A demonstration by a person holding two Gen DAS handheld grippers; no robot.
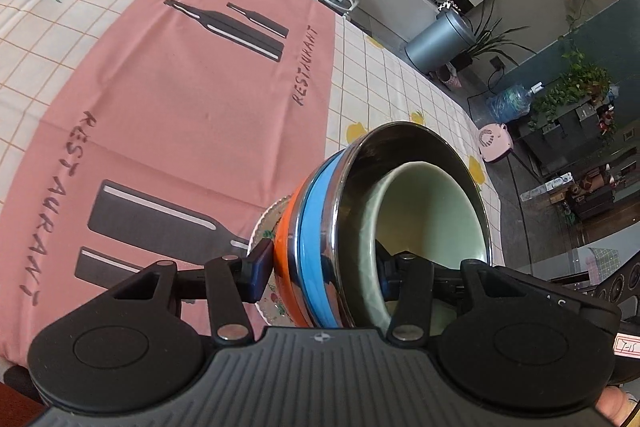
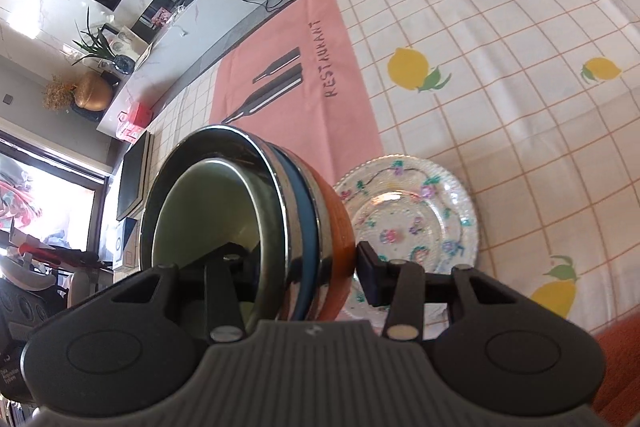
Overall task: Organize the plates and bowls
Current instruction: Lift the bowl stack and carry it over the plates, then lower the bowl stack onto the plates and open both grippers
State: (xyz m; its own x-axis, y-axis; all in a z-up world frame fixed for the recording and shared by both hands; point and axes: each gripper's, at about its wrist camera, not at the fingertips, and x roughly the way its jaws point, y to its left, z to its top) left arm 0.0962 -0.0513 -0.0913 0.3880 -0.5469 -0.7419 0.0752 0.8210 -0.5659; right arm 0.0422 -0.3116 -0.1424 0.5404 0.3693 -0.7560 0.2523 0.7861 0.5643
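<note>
Nested bowl stack (image 1: 320,251), held between my two grippers: left gripper (image 1: 320,269) and right gripper (image 2: 300,263) each clench the stack's wall on opposite sides, one finger outside on the orange bowl (image 2: 340,227), one inside. The stack lies tilted, its mouth turned sideways, directly over the floral plate (image 2: 412,215) near the pink placemat's (image 1: 180,99) edge. From outside in: orange bowl, blue-banded steel bowl (image 1: 316,195), pale green bowl (image 1: 420,211), empty.

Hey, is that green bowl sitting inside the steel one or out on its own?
Inside. The green bowl is nested in the steel bowl, whose rim rings it in both views.
</note>
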